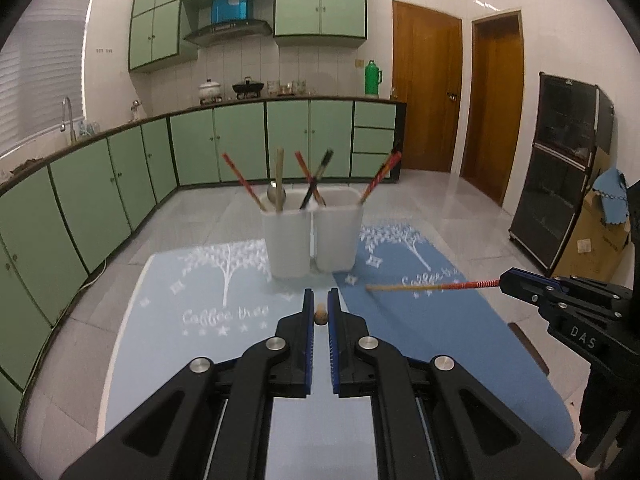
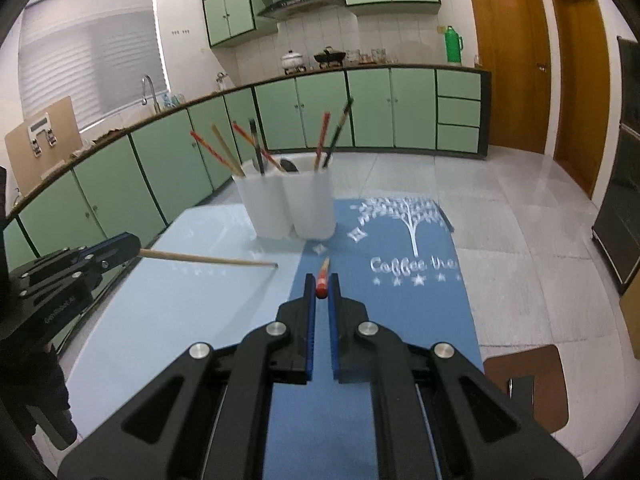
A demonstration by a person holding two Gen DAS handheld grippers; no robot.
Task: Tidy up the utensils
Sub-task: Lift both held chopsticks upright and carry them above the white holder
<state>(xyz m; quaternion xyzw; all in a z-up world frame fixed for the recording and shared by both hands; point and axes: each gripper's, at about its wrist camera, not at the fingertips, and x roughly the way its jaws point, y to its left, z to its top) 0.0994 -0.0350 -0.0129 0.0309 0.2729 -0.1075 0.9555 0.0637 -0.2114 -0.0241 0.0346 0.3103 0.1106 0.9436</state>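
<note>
Clearly, through the left wrist, our left gripper (image 1: 321,309) pinches a plain wooden chopstick (image 1: 321,316) end-on, its length hidden; swinging it could topple the white holder (image 1: 312,236).

From the right wrist, our right gripper (image 2: 321,287) clamps a red chopstick (image 2: 322,280), foreshortened; both sticks could cross.

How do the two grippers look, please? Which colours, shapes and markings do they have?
Both the left gripper and the right gripper are black angular frames with silver round bolts and blue ribbed pads. The right one carries white letters "DAS" on its side.
</note>
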